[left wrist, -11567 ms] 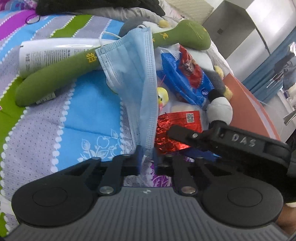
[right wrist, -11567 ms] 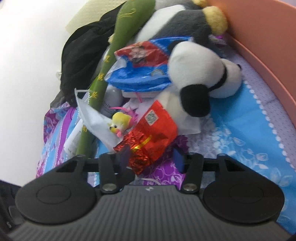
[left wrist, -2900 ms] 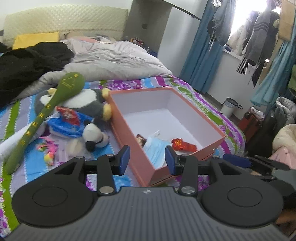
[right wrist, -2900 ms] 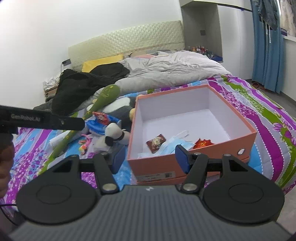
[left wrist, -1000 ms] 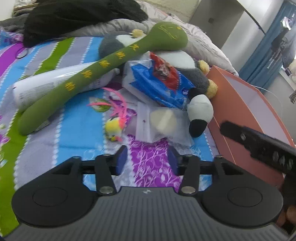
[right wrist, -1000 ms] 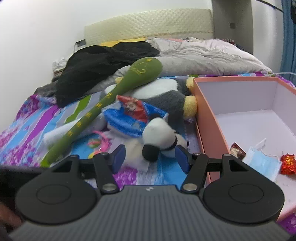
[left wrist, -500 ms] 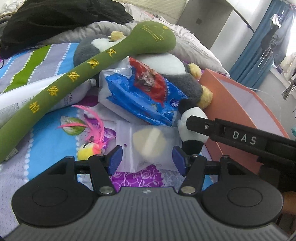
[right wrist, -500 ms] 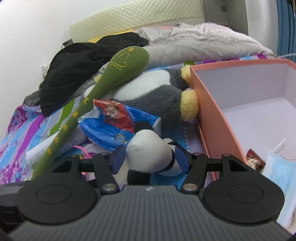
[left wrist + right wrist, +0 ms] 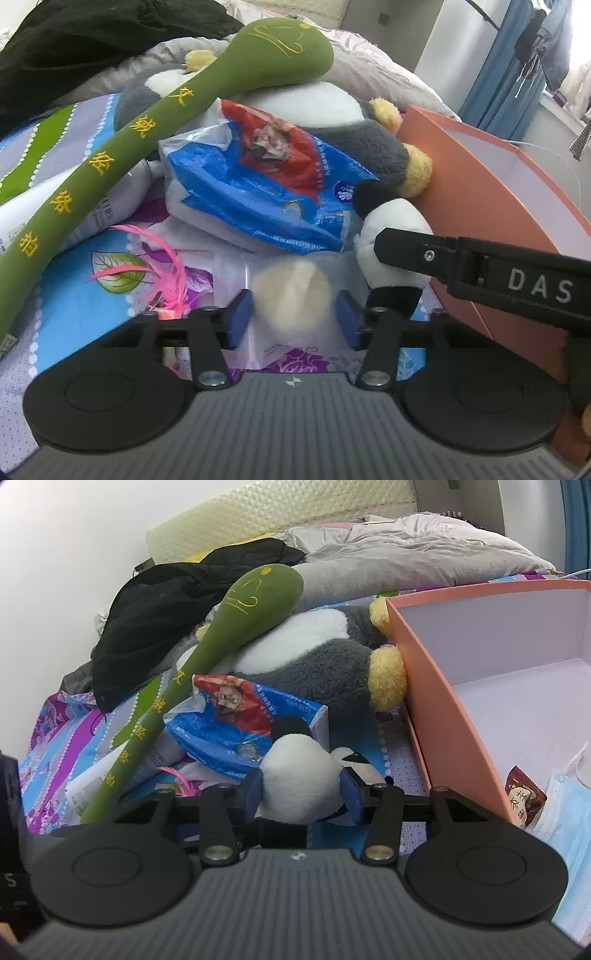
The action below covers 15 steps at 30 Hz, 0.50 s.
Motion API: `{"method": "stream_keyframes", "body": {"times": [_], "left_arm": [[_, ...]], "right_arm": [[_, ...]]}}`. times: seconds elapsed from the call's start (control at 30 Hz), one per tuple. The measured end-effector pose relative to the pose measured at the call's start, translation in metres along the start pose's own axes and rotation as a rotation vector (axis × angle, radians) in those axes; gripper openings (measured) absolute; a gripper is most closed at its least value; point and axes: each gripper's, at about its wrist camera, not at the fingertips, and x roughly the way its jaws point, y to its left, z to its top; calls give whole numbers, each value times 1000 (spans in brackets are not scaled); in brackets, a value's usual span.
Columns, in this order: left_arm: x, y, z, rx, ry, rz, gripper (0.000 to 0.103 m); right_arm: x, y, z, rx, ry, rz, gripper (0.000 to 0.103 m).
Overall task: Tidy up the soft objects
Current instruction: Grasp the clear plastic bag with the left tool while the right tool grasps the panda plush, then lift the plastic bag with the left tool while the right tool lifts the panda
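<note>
Plush panda, frame centre, sits between the spread right gripper (left gripper likewise unclenched): light, squashy, best pinched across its head.

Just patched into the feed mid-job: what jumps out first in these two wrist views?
The long green plush with yellow embroidery lies diagonally over the pile, its head resting on the grey-and-white stuffed animal. The right gripper straddles a small white plush beside the orange box, which holds a blue face mask and a snack packet. The left gripper is open around a cream puff in a clear bag.
</note>
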Motion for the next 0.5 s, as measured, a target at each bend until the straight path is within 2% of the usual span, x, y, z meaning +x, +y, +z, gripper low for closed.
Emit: {"method": "stream_keyframes", "body": {"times": [0.1, 0.23, 0.33, 0.5], "left_arm": [[4, 0, 3, -3, 8, 17, 26], [0, 2, 4, -16, -1, 25, 11], [-7, 1, 5, -19, -11, 24, 5], [-24, -2, 1, -38, -26, 31, 2]], "right_arm": [[-3, 1, 0, -10, -6, -3, 48], [-9, 0, -1, -11, -12, 5, 47], [-17, 1, -1, -20, -21, 4, 47], [-34, 7, -3, -42, -35, 11, 47]]}}
